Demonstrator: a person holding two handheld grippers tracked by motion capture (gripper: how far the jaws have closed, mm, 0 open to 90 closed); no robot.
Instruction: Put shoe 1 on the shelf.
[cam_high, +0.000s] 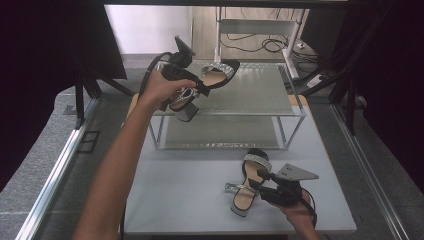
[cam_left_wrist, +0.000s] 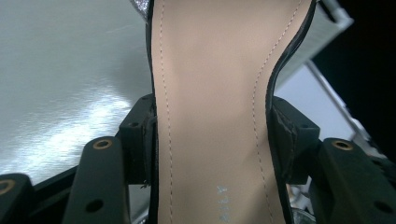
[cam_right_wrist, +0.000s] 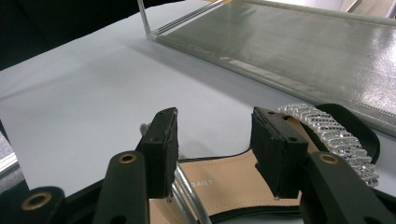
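Two black sandals with sparkling toe straps are in hand here. One sandal is clamped across its tan insole by the left gripper, whose pads press against both edges of the sole in the left gripper view; it hangs over the front left corner of the top shelf of a low metal rack, toe pointing toward the shelf's back. The other sandal lies flat on the pale grey table, in front of the rack, its strap toward the rack. The right gripper sits low over this sandal's middle with its jaws spread to either side of the insole, the pads clear of it. The rack's lower shelf is a dull grey sheet. Around the table runs grey carpet, dark curtains flank both sides, and cables trail on the floor beyond the rack.
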